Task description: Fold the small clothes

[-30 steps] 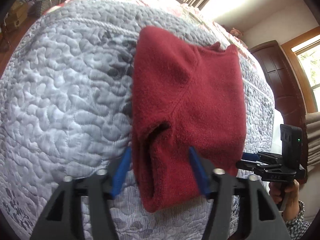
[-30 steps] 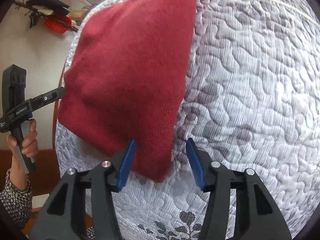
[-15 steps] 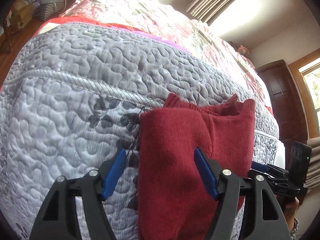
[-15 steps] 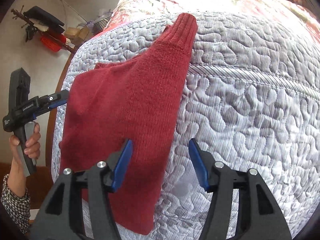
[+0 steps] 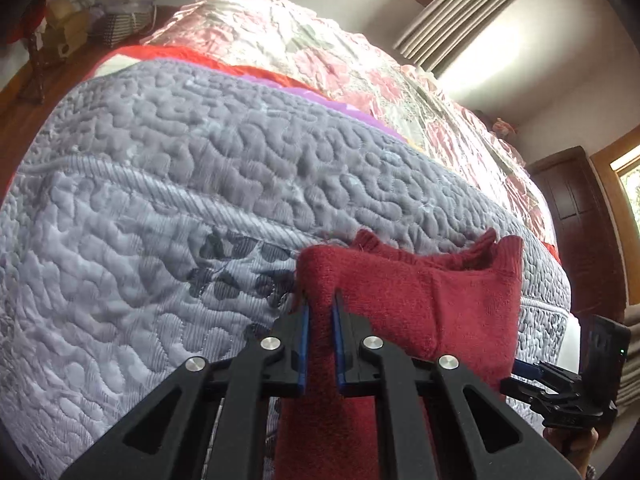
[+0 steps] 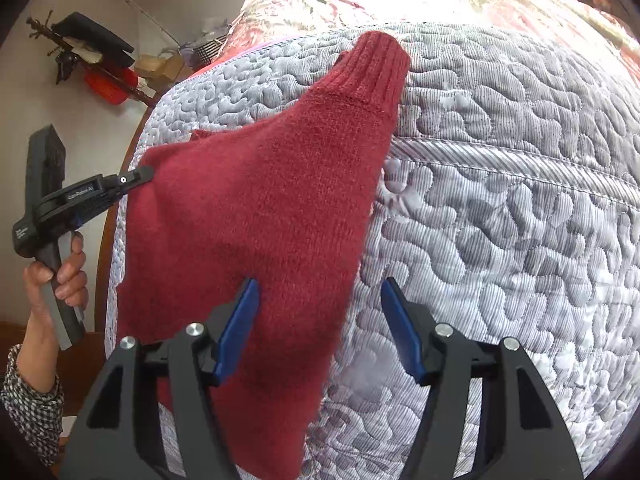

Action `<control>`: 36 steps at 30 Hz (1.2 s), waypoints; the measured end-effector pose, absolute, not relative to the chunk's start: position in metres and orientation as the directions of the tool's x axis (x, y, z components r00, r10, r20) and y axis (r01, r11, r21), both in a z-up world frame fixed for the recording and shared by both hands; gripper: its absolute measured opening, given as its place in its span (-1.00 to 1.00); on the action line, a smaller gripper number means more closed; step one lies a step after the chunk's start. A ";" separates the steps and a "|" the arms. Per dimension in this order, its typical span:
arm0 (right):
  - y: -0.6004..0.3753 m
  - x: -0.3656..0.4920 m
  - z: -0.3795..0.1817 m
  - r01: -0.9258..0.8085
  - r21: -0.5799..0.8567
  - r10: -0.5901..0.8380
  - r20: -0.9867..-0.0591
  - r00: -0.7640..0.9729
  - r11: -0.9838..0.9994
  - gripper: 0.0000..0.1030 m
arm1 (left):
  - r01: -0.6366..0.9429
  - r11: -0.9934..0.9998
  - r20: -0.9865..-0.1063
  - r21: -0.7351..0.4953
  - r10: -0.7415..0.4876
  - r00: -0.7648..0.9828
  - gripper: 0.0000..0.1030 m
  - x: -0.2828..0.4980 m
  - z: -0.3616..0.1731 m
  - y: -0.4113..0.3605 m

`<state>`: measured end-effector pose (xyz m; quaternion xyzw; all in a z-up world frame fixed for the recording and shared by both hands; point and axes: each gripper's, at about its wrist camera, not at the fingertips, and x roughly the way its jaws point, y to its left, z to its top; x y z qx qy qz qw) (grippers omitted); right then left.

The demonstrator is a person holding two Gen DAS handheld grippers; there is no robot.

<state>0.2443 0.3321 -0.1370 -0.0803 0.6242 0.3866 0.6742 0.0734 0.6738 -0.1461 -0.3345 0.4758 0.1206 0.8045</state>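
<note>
A dark red knitted sweater [image 5: 432, 304] lies folded on the grey quilted bedspread [image 5: 160, 220]. My left gripper [image 5: 320, 305] is shut on the sweater's near left fold, with the fabric pinched between the blue pads. In the right wrist view the sweater [image 6: 260, 208] stretches from a ribbed sleeve cuff [image 6: 376, 68] down towards me. My right gripper [image 6: 320, 284] is open, and the sweater's right edge lies between its fingers without being pinched. The left gripper [image 6: 136, 178], held by a hand, meets the sweater's left edge. The right gripper [image 5: 560, 392] shows low at the right.
The grey bedspread [image 6: 520, 200] covers the bed's near end, with a pink floral cover [image 5: 320, 52] behind it. A dark wooden door [image 5: 576, 220] and curtains [image 5: 460, 12] stand to the right. A basket [image 5: 120, 28] and a coat rack [image 6: 92, 52] are at the far left.
My left gripper has gone from open around the sweater's fold to shut on it. Both cameras have dropped nearer the bed's edge. The right gripper stays open.
</note>
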 end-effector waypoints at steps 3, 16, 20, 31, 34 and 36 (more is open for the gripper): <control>0.335 0.244 -0.140 -0.622 0.375 0.419 -0.904 -0.082 0.687 0.22 | -0.516 0.758 -0.854 -0.399 -0.102 0.511 -0.81 0.070 -0.154 0.671; 0.316 0.241 -0.116 -0.623 0.378 0.436 -0.897 -0.065 0.685 0.38 | -0.420 0.791 -0.845 -0.445 -0.215 0.490 0.37 0.035 -0.120 0.660; 0.305 0.232 -0.120 -0.616 0.390 0.437 -0.896 -0.081 0.685 0.39 | -0.404 0.771 -0.837 -0.492 -0.292 0.462 0.39 0.017 -0.134 0.654; 0.319 0.223 -0.144 -0.597 0.428 0.432 -0.890 -0.148 0.678 0.43 | -0.374 0.718 -0.797 -0.587 -0.429 0.426 0.43 0.046 -0.177 0.637; 0.327 0.224 -0.148 -0.596 0.432 0.428 -0.890 -0.159 0.677 0.43 | -0.378 0.702 -0.790 -0.604 -0.463 0.402 0.46 0.055 -0.190 0.630; 0.330 0.224 -0.152 -0.598 0.432 0.425 -0.890 -0.164 0.675 0.43 | -0.366 0.707 -0.788 -0.605 -0.467 0.401 0.46 0.058 -0.190 0.625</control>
